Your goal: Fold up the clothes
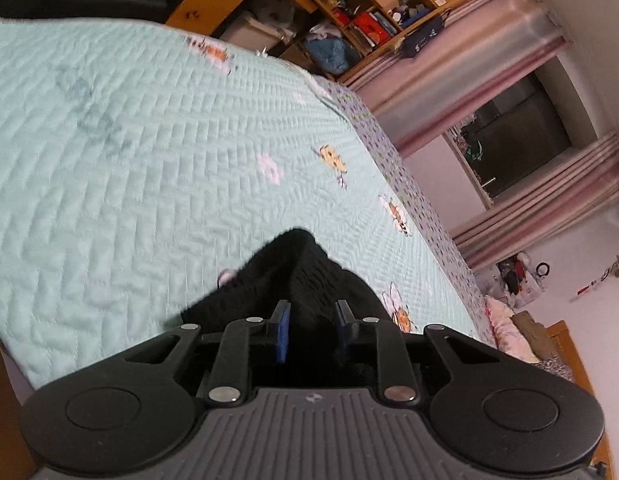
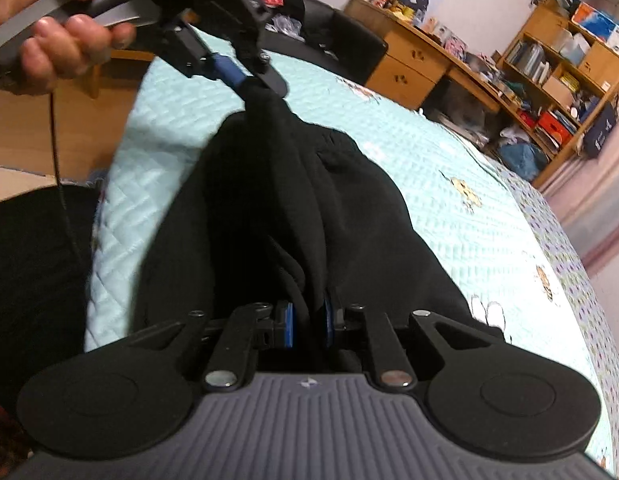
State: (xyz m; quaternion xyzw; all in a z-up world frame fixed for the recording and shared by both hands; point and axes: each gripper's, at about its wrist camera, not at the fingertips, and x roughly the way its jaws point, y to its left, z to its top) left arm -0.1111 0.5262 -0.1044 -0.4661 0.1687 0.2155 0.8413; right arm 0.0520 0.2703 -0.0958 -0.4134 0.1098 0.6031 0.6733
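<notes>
Right now a black, soft, knitted piece of clothing lies bunched up on the bed with the light green quilted cover. It sits near the cover's near edge, and both grippers have hold of it.

Seen from the right wrist, the right gripper has its blue pads squeezed onto a thick fold of the black cloth. The cloth runs away from it in a long ridge, up to the left gripper. That one pinches the far end of the ridge and lifts it a little off the cover. A person's hand wraps around the grey handle of the left gripper, close to the cover's left edge.

Seen from the left wrist, the left gripper has its two fingers close together with black cloth packed between them. A hump of the cloth sticks up just past the fingertips. Little bees and flowers are printed along the cover's right edge.

Past the bed stand a wooden shelf full of books and boxes and a wooden desk with drawers.
</notes>
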